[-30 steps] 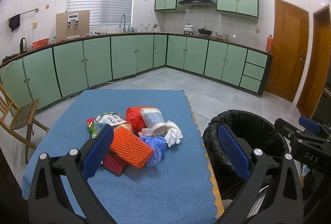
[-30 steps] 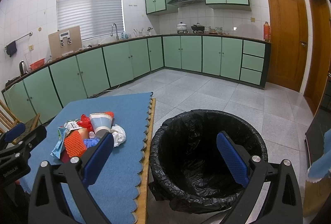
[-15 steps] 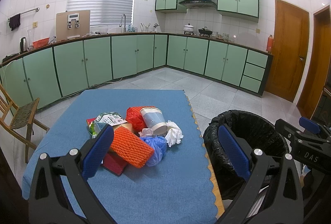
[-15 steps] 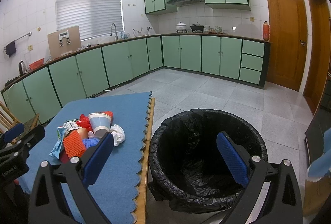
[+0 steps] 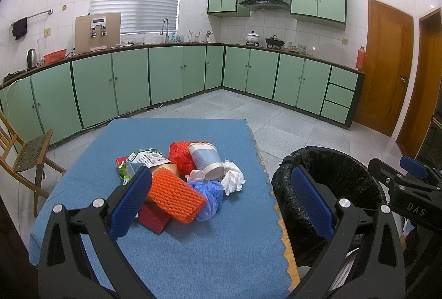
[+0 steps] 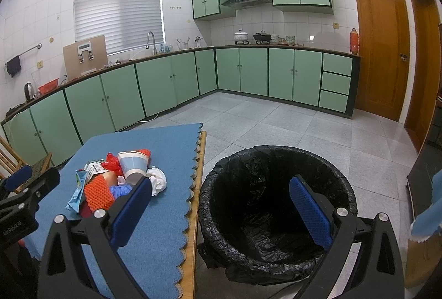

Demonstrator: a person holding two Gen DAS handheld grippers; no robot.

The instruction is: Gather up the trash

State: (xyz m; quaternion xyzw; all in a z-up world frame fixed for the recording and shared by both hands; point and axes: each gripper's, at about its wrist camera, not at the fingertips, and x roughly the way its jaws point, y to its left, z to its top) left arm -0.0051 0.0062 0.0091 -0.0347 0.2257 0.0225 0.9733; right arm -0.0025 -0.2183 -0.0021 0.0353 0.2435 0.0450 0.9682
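Note:
A pile of trash lies on the blue table cloth (image 5: 193,252): an orange foam net (image 5: 175,195), a paper cup (image 5: 205,161), white tissue (image 5: 233,180), a blue plastic bag (image 5: 210,195), a red net (image 5: 179,155), a printed wrapper (image 5: 146,158) and a red box (image 5: 153,217). My left gripper (image 5: 221,202) is open and empty, just short of the pile. My right gripper (image 6: 221,209) is open and empty above the near rim of the black-lined trash bin (image 6: 276,205). The pile (image 6: 121,177) also shows in the right wrist view.
The bin (image 5: 331,188) stands on the floor against the table's right edge. A wooden chair (image 5: 25,155) stands left of the table. Green cabinets (image 5: 179,75) line the far walls. Wooden doors (image 5: 386,64) are at the right.

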